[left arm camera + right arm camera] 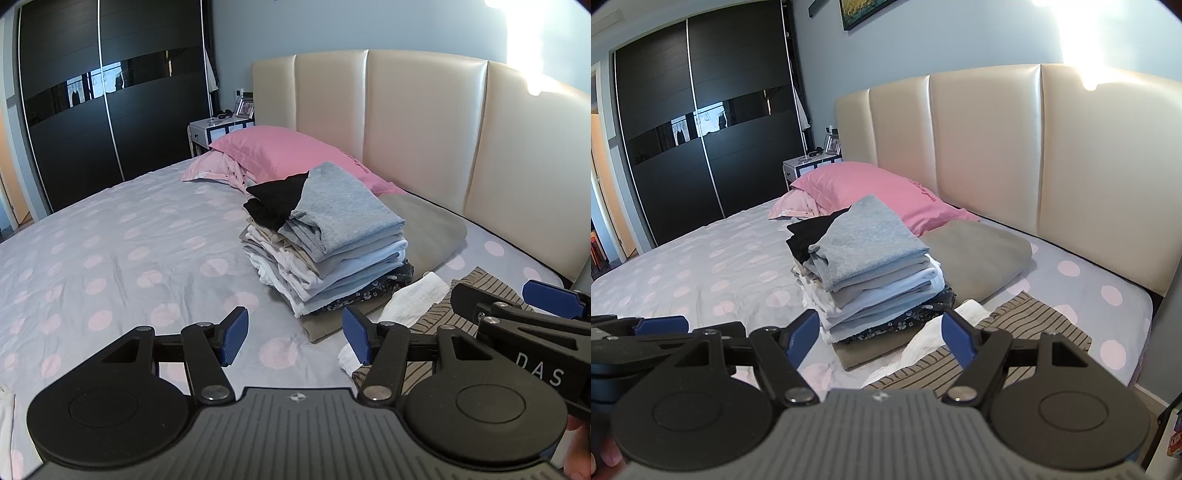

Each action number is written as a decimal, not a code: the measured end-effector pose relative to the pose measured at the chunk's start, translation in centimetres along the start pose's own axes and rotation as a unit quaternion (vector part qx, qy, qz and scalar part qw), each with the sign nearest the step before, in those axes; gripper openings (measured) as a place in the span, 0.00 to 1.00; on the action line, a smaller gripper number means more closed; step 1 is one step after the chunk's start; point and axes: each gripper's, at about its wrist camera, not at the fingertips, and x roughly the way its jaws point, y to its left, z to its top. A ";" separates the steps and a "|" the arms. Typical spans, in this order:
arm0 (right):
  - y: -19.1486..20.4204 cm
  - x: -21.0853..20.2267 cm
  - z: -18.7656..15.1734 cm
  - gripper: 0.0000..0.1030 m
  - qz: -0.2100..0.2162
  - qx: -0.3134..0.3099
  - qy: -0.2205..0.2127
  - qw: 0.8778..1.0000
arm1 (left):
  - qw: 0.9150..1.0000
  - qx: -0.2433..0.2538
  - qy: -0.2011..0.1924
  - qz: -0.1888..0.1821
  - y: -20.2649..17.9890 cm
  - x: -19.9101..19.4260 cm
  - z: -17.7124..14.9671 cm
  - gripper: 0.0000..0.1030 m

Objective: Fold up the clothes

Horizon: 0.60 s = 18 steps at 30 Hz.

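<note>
1. Grey bedsheet with pink dots [110, 240] carries one tall stack of folded clothes [325, 243] and two pink pillows [288, 151].
2. One brown striped garment [1027, 332] lies beside the stack.
3. Your left hand-held gripper [295, 336] and right hand-held gripper [879, 338] both gape, empty.

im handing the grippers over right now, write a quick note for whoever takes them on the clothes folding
Left gripper: open, empty, held over the bedsheet in front of the stack.
Right gripper: open, empty, just beside the left one, nearer the unfolded items.
Done: a tall stack of folded clothes sits mid-bed, grey top uppermost, with a black garment lying loosely on its far left corner.
Left: the striped garment and the white cloth on it lie unfolded to the right of the stack. A grey-green folded piece lies behind the stack by the pink pillow.
</note>
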 end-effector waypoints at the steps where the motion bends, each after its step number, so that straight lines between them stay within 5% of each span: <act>1: 0.0 0.0 0.0 0.73 -0.001 -0.001 0.000 1.000 | 1.000 0.000 0.000 0.000 0.0 0.0 0.0 0.53; 18: -0.3 -0.3 -0.1 0.73 -0.006 0.000 -0.001 1.000 | 1.000 0.004 0.000 0.003 -0.3 -0.3 -0.3 0.51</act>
